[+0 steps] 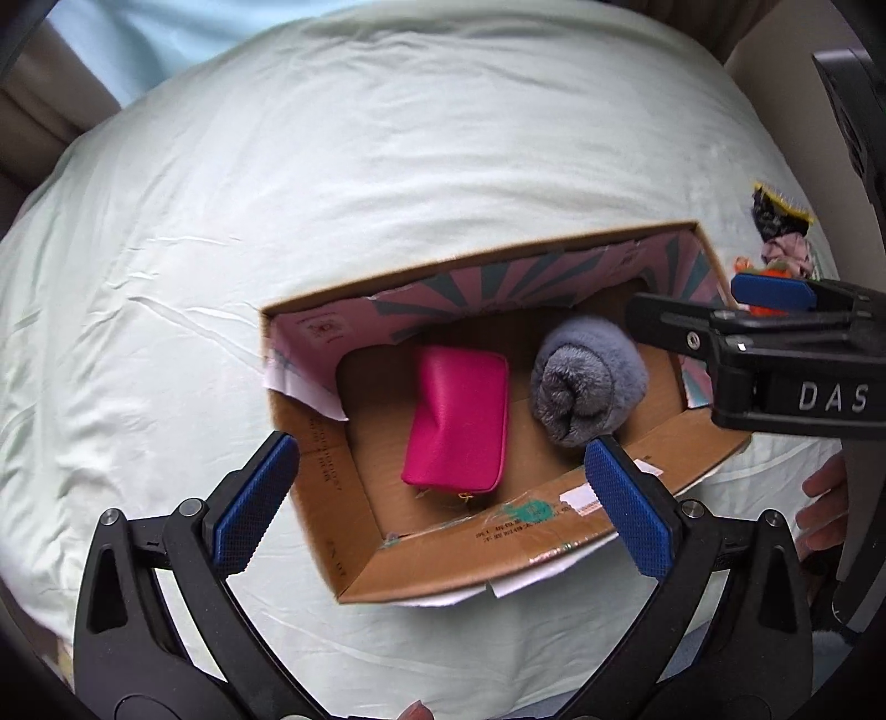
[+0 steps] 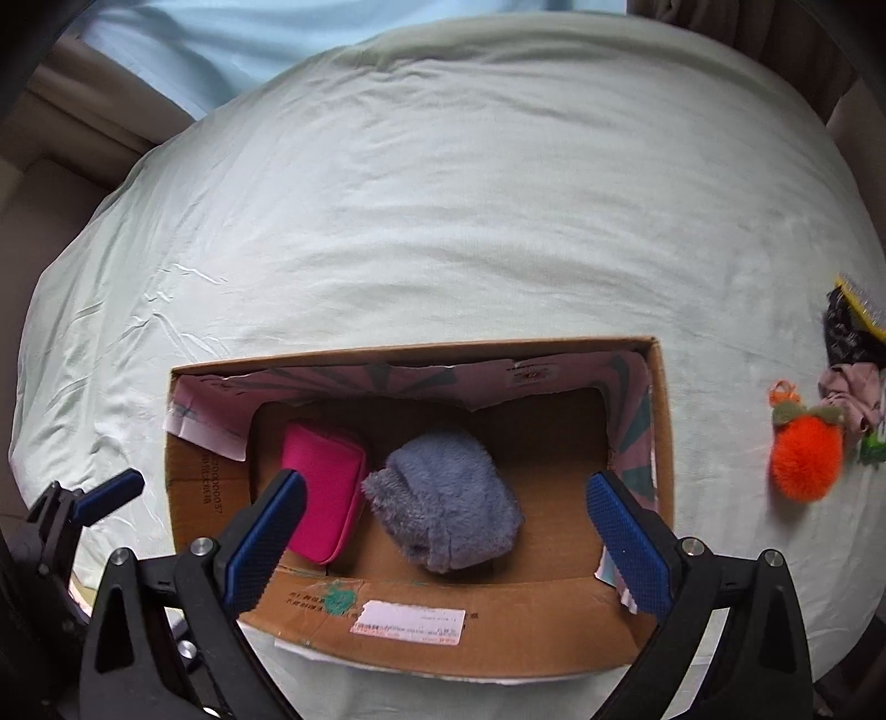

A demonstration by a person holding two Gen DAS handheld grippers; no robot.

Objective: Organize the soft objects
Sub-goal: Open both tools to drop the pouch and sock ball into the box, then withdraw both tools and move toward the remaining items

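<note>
An open cardboard box (image 1: 443, 559) (image 2: 498, 626) sits on a pale green bed sheet. Inside lie a pink pouch (image 1: 457, 421) (image 2: 324, 493) and a rolled grey fluffy item (image 1: 587, 379) (image 2: 446, 509). My left gripper (image 1: 440, 507) is open and empty above the box's near-left side. My right gripper (image 2: 446, 537) is open and empty above the grey roll; it also shows in the left wrist view (image 1: 775, 310). An orange fluffy toy (image 2: 805, 462) lies on the sheet right of the box, with dark and pink soft items (image 2: 850, 354) (image 1: 781, 232) beyond it.
The sheet (image 1: 332, 166) (image 2: 443, 194) stretches wide behind and left of the box. Brown upholstery (image 1: 39, 116) and a light blue surface (image 2: 249, 33) border the bed at the far side. A person's hand (image 1: 825, 498) shows at right.
</note>
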